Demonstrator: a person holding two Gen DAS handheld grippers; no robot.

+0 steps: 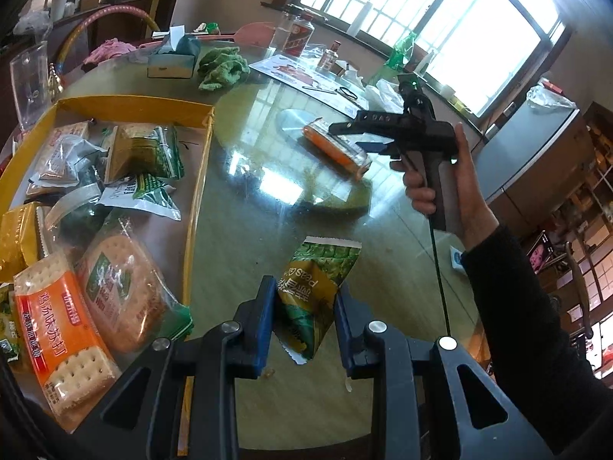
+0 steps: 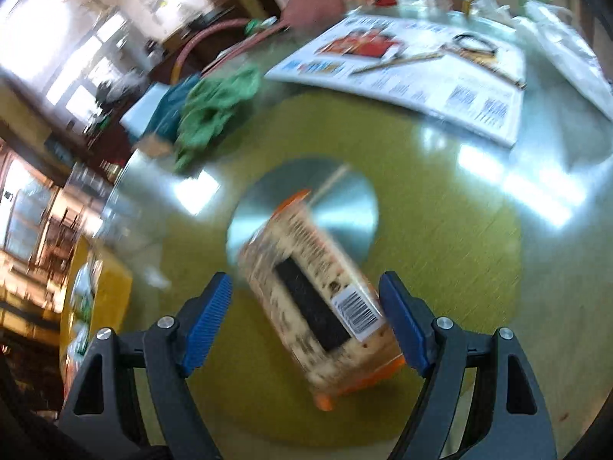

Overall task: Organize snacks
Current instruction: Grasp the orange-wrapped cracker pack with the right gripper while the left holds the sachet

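The right gripper (image 2: 306,326) hangs over the orange cracker pack (image 2: 318,306) lying on the worktop (image 2: 459,268), jaws open astride its width, long axis pointing away, while the left gripper (image 1: 304,326) grips a green pea packet (image 1: 318,287) beside the yellow tray (image 1: 134,105).

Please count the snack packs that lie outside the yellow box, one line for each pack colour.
Green pea packet: 1
Orange cracker pack: 1
Total: 2
Small blue-white item: too small to tell, not counted.
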